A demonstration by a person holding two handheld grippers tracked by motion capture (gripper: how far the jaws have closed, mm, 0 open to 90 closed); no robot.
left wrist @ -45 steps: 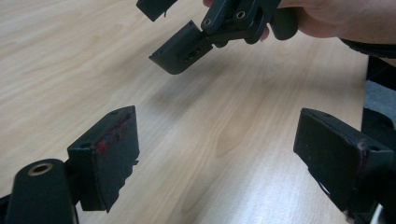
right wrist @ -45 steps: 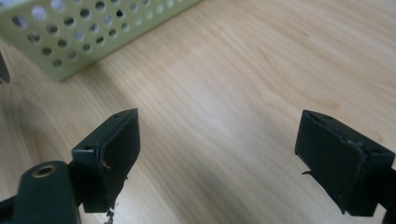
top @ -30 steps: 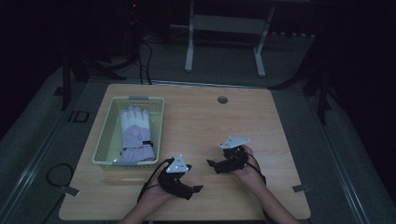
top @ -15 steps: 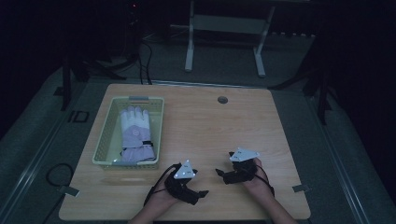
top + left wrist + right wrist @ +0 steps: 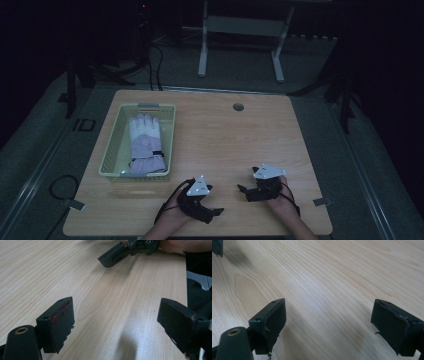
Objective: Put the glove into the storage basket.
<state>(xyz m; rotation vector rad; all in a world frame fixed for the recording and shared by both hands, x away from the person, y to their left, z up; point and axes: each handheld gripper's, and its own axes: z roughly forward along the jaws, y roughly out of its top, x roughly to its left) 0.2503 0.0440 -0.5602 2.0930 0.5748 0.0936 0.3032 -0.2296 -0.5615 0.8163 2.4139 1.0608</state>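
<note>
A white and lavender glove (image 5: 143,144) lies flat in a pale green mesh basket (image 5: 111,159) on the left of the wooden table (image 5: 235,145). My left gripper (image 5: 212,202) rests low near the front edge and points right. Its jaws stand wide open over bare wood (image 5: 116,307), with nothing between them. My right gripper (image 5: 243,192) sits just to its right and points left towards it, also open over bare wood (image 5: 328,307). One jaw of the right gripper (image 5: 113,256) shows far off in the left gripper view.
A round cable hole (image 5: 238,106) sits near the table's far edge. Behind the table stands a white-legged frame (image 5: 240,30). Cables (image 5: 57,185) lie on the dark floor at the left.
My right hand has drawn back towards the front edge, sinking and sliding a little right. The left hand has shifted slightly right. Both grippers stay open.
</note>
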